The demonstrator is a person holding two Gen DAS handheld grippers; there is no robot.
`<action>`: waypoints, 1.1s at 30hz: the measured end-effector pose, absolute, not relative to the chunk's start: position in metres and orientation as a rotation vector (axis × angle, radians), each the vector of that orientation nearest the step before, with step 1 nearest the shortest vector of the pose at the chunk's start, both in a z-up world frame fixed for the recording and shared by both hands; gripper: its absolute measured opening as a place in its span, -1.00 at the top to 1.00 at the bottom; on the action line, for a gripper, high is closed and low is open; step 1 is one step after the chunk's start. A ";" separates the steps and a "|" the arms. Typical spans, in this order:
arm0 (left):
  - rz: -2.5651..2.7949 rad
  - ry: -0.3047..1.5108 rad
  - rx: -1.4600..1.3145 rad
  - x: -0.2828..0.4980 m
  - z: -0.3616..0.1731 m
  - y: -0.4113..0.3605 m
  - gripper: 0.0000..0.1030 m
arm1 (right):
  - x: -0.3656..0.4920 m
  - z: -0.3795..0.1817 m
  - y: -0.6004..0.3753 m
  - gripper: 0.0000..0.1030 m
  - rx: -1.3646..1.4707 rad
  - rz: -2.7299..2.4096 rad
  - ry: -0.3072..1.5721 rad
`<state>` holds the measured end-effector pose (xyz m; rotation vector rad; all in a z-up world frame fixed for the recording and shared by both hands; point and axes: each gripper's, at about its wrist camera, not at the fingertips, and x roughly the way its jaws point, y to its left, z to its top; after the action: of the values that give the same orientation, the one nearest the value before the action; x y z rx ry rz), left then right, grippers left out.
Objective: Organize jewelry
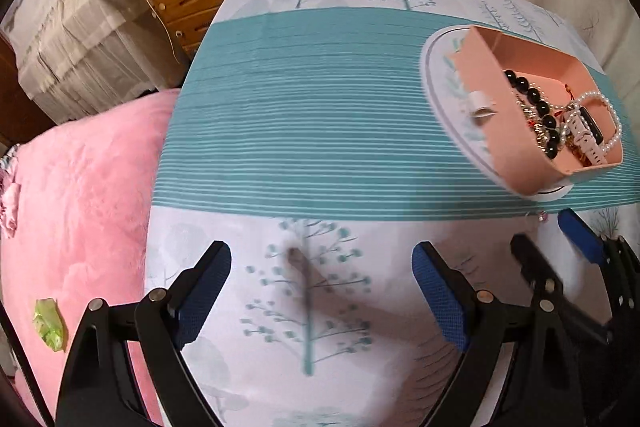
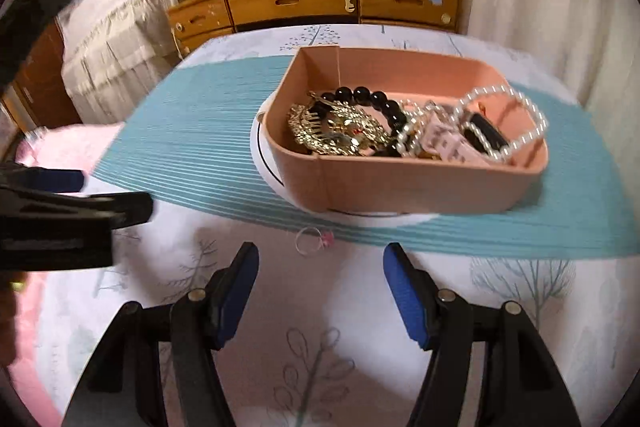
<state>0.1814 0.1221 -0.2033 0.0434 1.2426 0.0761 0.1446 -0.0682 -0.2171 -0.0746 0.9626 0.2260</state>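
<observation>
Just in front of our right gripper (image 2: 320, 291), a small clear ring (image 2: 309, 241) with a pink stone lies on the tablecloth (image 2: 280, 307), near the pink tray (image 2: 400, 187) that holds the other jewelry. The jaws of this gripper stand apart and hold nothing. Our left gripper (image 1: 322, 291) is also apart and empty, well away from the tray. We judge the ring thin and flat on soft cloth, so the pads may pinch the fabric or flick the ring away. A reach too far could push the tray.
</observation>
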 end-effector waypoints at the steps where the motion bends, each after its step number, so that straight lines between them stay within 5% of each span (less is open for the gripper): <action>1: 0.069 1.245 0.039 0.183 -0.204 0.127 -0.76 | 0.145 -0.218 -0.064 -0.08 -0.094 0.212 0.964; 5: 0.037 1.249 0.047 0.186 -0.206 0.144 -0.76 | 0.145 -0.217 -0.053 0.02 -0.130 0.175 0.949; 11: -0.035 1.256 0.055 0.186 -0.206 0.160 -0.76 | 0.144 -0.216 -0.037 0.59 -0.117 0.136 0.941; 22: -0.080 1.254 0.056 0.181 -0.206 0.173 -0.76 | 0.138 -0.203 -0.009 0.60 -0.126 0.139 0.920; 33: -0.069 1.240 0.000 0.168 -0.194 0.189 -0.76 | 0.157 -0.121 -0.048 0.51 0.106 0.053 0.654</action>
<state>0.1684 0.1886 -0.1941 -0.0003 1.2399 -0.0688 0.1575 -0.0480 -0.1209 0.1058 0.6540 0.0534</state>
